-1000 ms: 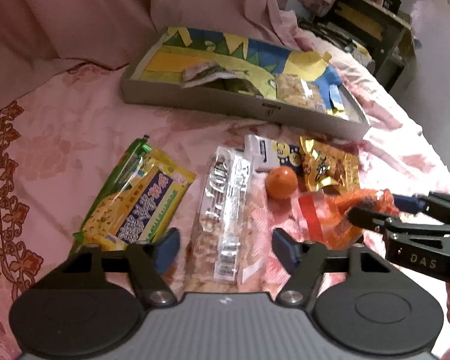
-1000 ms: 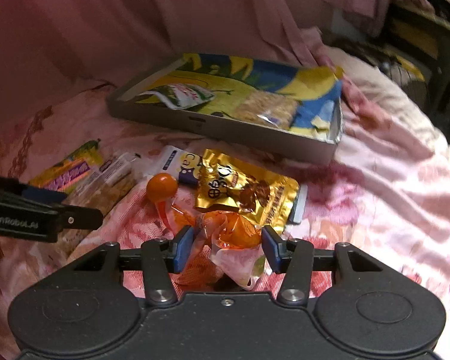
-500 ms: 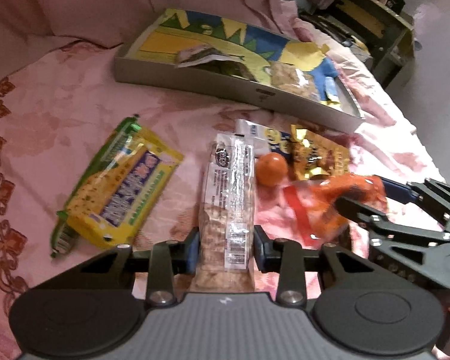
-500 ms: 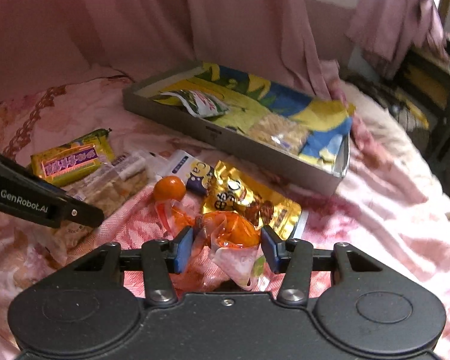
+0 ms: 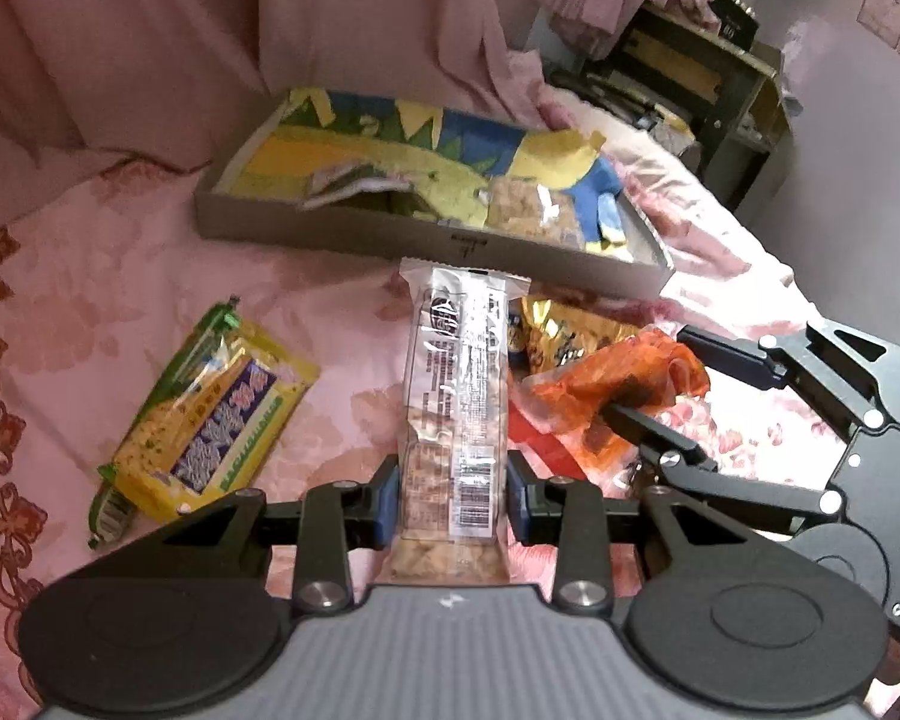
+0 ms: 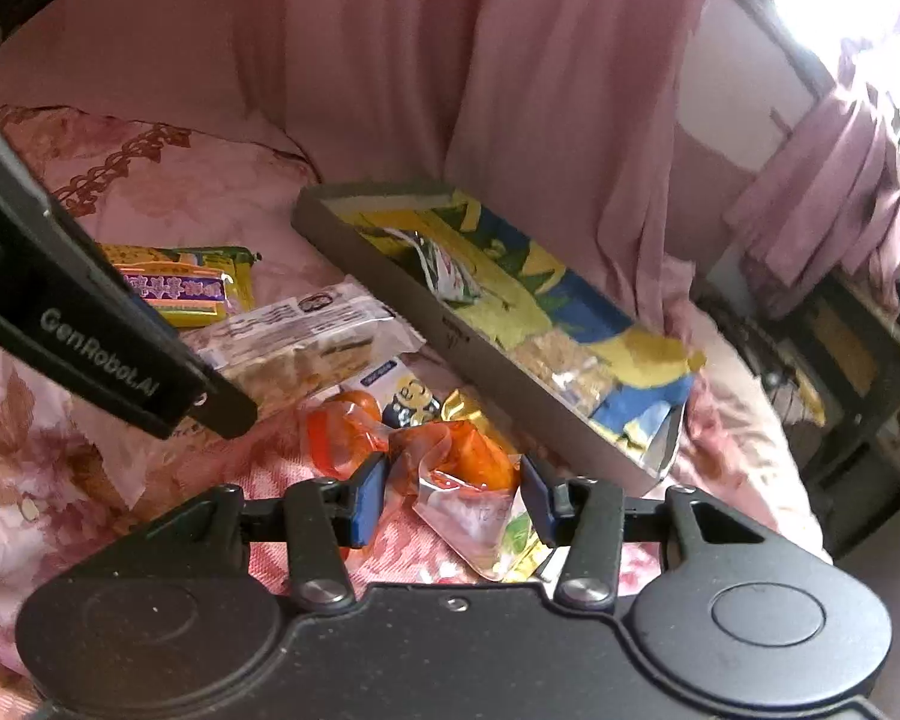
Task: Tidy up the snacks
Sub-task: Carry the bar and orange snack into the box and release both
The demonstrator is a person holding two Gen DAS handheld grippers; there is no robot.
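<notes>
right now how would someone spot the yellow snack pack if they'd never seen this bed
Start at the long grey tray lying on the pink floral bedspread. Loose snacks lie on the cloth in front of it, and the yellow pack is the outermost of them, lying flat and alone beyond the clear cracker pack. It is the only yellow wrapper with a green edge and a purple label, and neither gripper touches it.

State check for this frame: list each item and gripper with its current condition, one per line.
left gripper: shut on the clear cracker pack
clear cracker pack: held at its near end
right gripper: shut on the orange bag
orange bag: crumpled, held
yellow noodle pack: flat on the bedspread, untouched
gold packet: lying on the bedspread
tray: open, two packets inside
</notes>
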